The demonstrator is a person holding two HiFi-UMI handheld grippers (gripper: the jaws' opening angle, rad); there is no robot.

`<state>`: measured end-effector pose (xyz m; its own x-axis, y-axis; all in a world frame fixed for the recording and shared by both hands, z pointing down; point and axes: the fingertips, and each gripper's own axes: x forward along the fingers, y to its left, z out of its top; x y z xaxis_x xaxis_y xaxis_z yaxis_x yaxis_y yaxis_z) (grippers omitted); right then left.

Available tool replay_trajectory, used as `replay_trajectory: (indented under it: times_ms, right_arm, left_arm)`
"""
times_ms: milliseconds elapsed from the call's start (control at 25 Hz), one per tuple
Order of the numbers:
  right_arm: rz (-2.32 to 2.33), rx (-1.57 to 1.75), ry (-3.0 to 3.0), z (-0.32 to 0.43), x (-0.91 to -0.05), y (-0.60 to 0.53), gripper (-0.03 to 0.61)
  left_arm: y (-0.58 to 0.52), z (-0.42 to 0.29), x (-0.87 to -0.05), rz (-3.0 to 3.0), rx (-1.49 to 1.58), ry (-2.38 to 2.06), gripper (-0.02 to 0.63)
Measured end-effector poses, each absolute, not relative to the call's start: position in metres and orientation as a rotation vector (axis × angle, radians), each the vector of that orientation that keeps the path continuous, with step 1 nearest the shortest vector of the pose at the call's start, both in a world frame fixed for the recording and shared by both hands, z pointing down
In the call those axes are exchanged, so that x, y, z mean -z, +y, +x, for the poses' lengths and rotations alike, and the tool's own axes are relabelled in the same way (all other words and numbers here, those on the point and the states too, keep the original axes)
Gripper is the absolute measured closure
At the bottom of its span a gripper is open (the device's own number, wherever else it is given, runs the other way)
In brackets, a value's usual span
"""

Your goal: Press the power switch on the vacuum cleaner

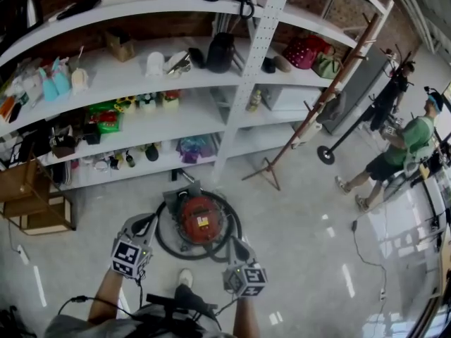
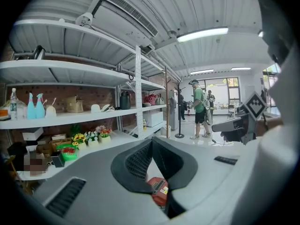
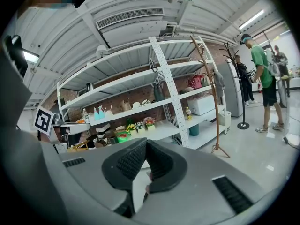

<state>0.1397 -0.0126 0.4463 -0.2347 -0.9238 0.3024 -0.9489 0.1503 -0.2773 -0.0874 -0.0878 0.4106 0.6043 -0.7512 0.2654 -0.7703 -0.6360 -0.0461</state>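
On the far left, the long white metal shelving unit [image 1: 204, 111] runs along the brick wall, crowded with small goods. Down on the pale glossy floor, the left gripper [image 1: 144, 224] hovers just beside the vacuum's left flank, its ribbed black pads [image 2: 136, 163] pinched together at the tips with nothing between them. Dead centre sits the round red canister vacuum cleaner [image 1: 199, 219], ringed by its black coiled hose [image 1: 161, 238]. The right gripper [image 1: 237, 245] hangs near the vacuum's lower right edge, jaws likewise closed up and empty. Further right leans a slim brown wooden coat stand [image 1: 310, 118], and beyond it stands a person in a green shirt [image 1: 409, 139].
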Motion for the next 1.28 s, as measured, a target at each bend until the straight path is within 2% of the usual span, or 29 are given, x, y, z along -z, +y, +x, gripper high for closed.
replay_trajectory:
  times_ms: [720, 1280]
  right_arm:
    - [1.831, -0.677, -2.353, 0.163, -0.480, -0.068, 0.566]
    - [1.786, -0.780, -2.338, 0.135, -0.547, -0.096, 0.566]
  left_arm:
    - [-0.141, -0.075, -0.442, 2.684, -0.458, -1.362, 0.607]
    - [-0.175, -0.069, -0.516, 2.654, -0.530, -1.225, 0.607]
